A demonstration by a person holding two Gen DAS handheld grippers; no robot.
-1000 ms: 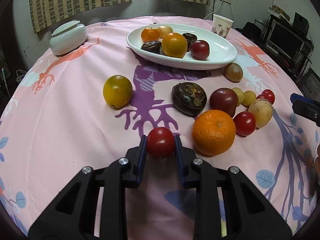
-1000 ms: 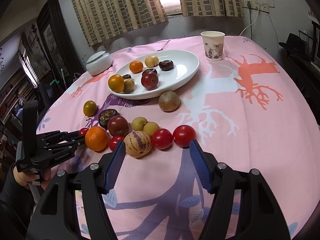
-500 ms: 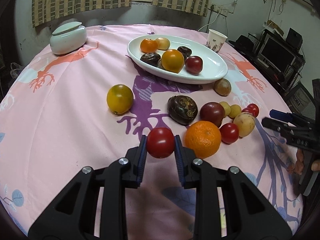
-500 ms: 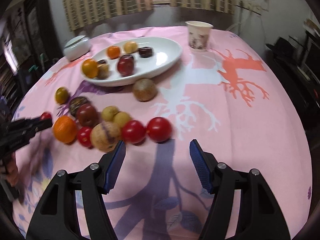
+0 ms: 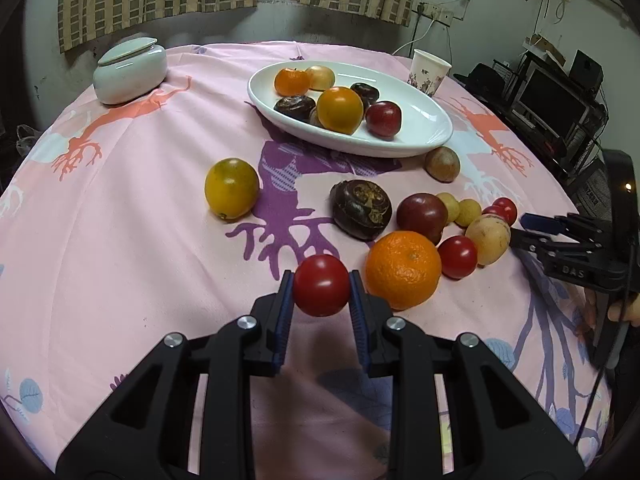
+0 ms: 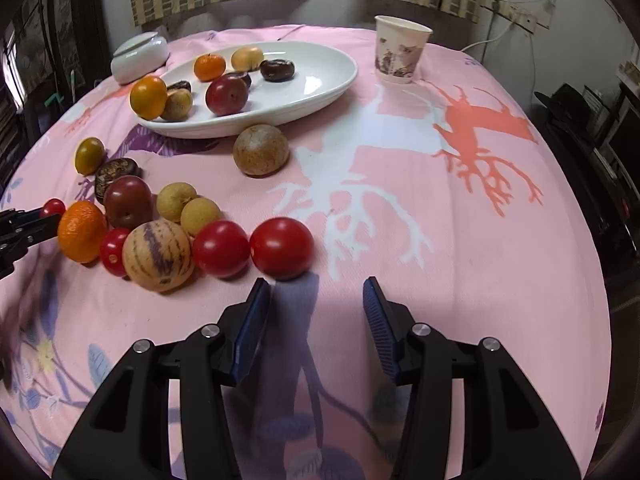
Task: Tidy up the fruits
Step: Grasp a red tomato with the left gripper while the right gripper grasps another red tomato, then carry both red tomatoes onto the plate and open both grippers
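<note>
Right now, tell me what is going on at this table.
A person is sorting fruit with two handheld grippers. The left gripper is shut on a small red tomato, held beside a large orange. The right gripper has nothing between its jaws, which are closing just short of another red tomato at the end of the loose cluster. Several fruits already lie in the white dish; many others are on the pink cloth.

I see a matt pink printed cloth (image 6: 400,208) over the table, a glossy white oval ceramic platter (image 6: 320,80) upper centre, a printed paper cup (image 6: 400,50), and a smooth shiny red tomato (image 5: 321,285) between ribbed blue pads on matt black plastic fingers (image 5: 280,320) with metal screws.
</note>
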